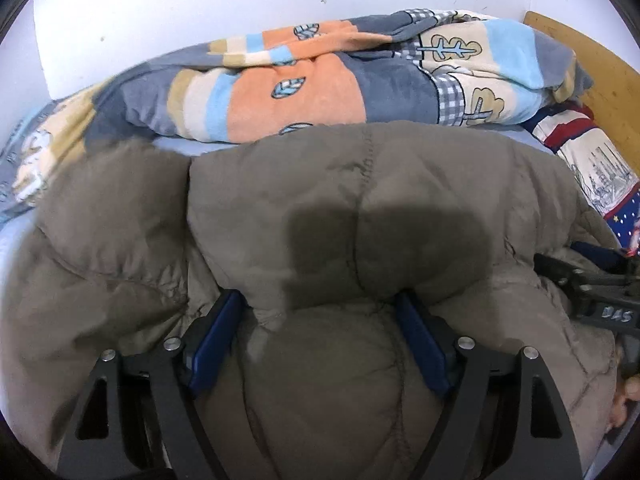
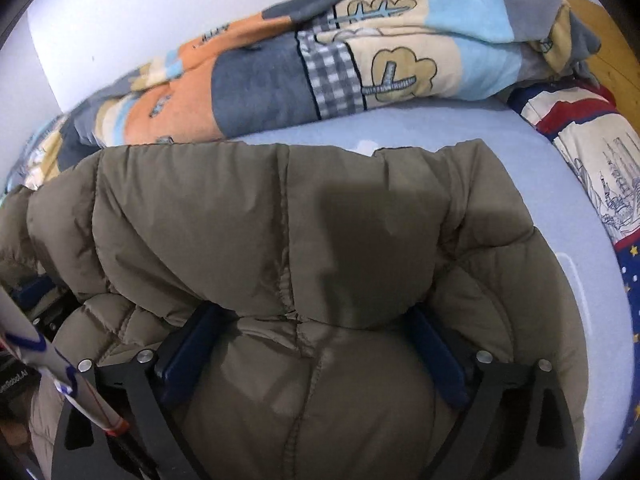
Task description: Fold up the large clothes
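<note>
2 claws work on 1 garment. We see a padded olive-brown jacket [image 1: 320,216] lying on a bed with a light blue sheet [image 2: 400,128], its bulk spread across the near half of the mattress.

Left claw [image 1: 320,312]: the blue fingers [image 1: 216,340] stand wide apart, 1 on each side of a thick quilted fold of the jacket. The padding bulges up between them and hides the tips. We cannot tell whether the fingers press the fabric or merely straddle it.

Right claw [image 2: 316,320]: same arrangement. Its blue fingers [image 2: 436,356] are spread wide around a puffed section of the jacket, and a folded-over layer lies across the tips. Here too we cannot tell whether the fabric is gripped.

In the left wrist view, the black frame of the right claw [image 1: 592,292] appears at the right edge, resting against the jacket, so the 2 tools sit near each other on the same side of the garment.

Behind the jacket, a bunched blanket [image 1: 304,80] in orange, grey, cream and light blue lies along the white wall [image 1: 200,0]. A pillow [image 2: 592,152] with red and navy stripes and a building print sits at the right, beside the wooden headboard [image 1: 592,64].
</note>
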Demonstrator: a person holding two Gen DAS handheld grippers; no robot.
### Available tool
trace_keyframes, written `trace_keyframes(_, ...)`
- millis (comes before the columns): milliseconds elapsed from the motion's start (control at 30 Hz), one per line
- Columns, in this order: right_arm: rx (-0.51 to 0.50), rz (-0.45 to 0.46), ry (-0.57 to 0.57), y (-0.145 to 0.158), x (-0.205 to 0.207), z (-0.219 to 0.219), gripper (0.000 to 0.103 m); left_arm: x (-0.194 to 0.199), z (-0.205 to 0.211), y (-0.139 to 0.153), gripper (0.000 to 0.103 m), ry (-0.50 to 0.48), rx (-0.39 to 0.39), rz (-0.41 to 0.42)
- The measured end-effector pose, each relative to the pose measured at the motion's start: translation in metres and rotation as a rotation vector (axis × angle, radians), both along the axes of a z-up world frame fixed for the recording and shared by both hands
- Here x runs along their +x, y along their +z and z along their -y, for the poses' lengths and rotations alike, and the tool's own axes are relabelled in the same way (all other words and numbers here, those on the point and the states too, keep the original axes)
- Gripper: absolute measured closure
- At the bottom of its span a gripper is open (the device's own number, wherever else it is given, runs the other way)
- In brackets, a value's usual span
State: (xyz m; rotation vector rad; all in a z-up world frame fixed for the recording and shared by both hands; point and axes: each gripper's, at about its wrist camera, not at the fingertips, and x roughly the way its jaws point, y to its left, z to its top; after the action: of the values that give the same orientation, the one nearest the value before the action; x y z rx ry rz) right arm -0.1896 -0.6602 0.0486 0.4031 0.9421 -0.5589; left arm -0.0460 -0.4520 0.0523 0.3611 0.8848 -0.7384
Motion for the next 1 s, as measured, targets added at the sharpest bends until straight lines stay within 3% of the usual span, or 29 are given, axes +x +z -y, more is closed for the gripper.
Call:
trace_keyframes(67,0.020,0.026,0.004,0.018,-0.015,-0.011,0.012,-0.012,-0.020,0.020,0.023,-0.006,-0.059,-0.022)
trace_keyframes(167,0.053,0.168,0.026,0.055,-0.056,-0.035,0.015,-0.039,-0.062,0.049,0.023,0.003,-0.099,0.012)
trace_keyframes(300,-0.005,0.160,0.035,0.077,-0.098,-0.076,0.015,-0.066,-0.110,0.059,0.023,0.045,-0.017,0.047)
trace_keyframes(400,0.003,0.164,0.029,0.081,-0.124,-0.107,0.028,-0.086,-0.156,0.065,0.023,0.071,-0.030,0.053)
trace_keyframes(567,0.013,0.157,-0.009,0.084,-0.146,-0.137,0.028,-0.095,-0.203,0.059,0.023,0.146,-0.064,0.090)
trace_keyframes(800,0.004,0.112,-0.042,0.060,-0.144,-0.137,0.029,-0.071,-0.202,0.020,0.023,0.179,0.002,0.036)
trace_keyframes(933,0.084,0.040,-0.046,0.021,-0.135,-0.124,0.029,-0.059,-0.200,0.004,0.013,0.214,0.010,-0.047)
trace_keyframes(1000,0.097,0.037,-0.050,0.018,-0.133,-0.123,0.028,-0.052,-0.205,0.002,0.010,0.241,-0.007,-0.095)
